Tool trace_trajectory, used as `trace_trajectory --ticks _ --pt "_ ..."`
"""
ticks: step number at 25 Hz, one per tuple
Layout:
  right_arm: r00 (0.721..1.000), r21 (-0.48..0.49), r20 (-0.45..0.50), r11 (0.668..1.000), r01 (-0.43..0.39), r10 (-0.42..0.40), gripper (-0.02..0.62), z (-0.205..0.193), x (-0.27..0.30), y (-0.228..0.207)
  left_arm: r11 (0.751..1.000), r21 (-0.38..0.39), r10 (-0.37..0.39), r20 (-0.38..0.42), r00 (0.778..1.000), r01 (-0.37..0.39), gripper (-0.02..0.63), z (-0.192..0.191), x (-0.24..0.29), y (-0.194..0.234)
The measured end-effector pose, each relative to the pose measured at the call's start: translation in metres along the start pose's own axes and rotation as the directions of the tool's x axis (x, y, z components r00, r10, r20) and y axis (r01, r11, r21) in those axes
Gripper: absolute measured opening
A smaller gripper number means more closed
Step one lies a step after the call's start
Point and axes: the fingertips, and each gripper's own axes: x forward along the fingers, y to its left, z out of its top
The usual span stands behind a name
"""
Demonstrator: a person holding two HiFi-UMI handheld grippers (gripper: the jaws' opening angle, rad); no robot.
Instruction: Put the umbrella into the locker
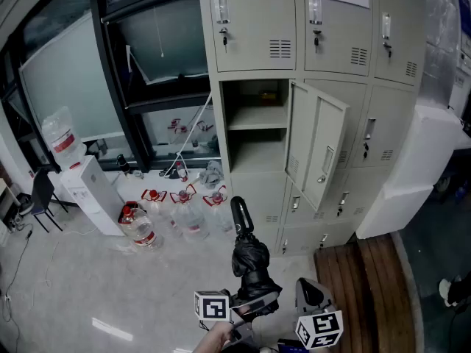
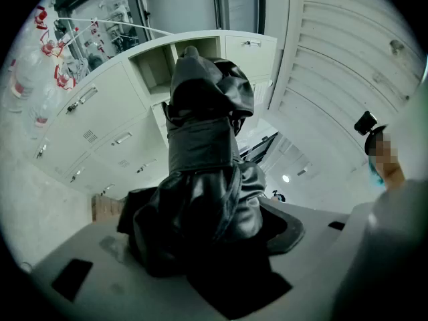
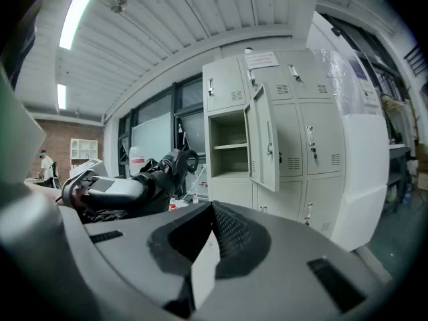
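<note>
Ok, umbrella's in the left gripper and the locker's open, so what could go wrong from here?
1. The locker door stands only partly open beside the opening; the umbrella could knock it going in.
2. The left gripper holds loose bunched fabric, so the umbrella might slip.
3. A shelf splits the compartment; the umbrella may need angling to fit.

A workplace locker area: a bank of grey metal lockers [image 1: 333, 43], a water dispenser [image 1: 94, 195], and big water bottles [image 1: 141, 231] on the floor.
</note>
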Motion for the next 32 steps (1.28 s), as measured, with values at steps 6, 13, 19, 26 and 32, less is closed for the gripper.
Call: trace_trajectory --ticks 6,13,19,26,32 --pt "1.000 -0.008 0.000 1.000 0.003 -0.003 0.000 0.002 -0.002 -0.008 1.000 -0.029 0.008 -0.003 1.000 -0.008 0.275 -0.002 0.006 0.004" --pt "1.000 0.011 0.016 1.000 0.000 0.000 0.000 0.008 0.012 -0.018 0.999 -0.032 -0.004 -0.014 1.000 0.004 0.275 0.009 0.015 0.011" --pt "1.000 0.000 0.019 1.000 0.012 -0.012 0.000 0.015 0.043 -0.031 0.998 -0.056 0.004 -0.025 1.000 -0.005 0.275 0.032 0.019 0.034" --pt "1.000 -0.008 0.007 1.000 0.026 -0.026 0.000 0.020 0.121 -0.054 0.997 -0.082 -0.011 -0.041 0.999 0.007 0.275 0.091 0.039 0.084" --pt "0.998 -0.029 -0.007 0.998 0.057 -0.058 0.000 0.049 0.224 -0.082 0.993 -0.105 -0.071 -0.095 0.993 0.061 0.275 0.172 0.075 0.129"
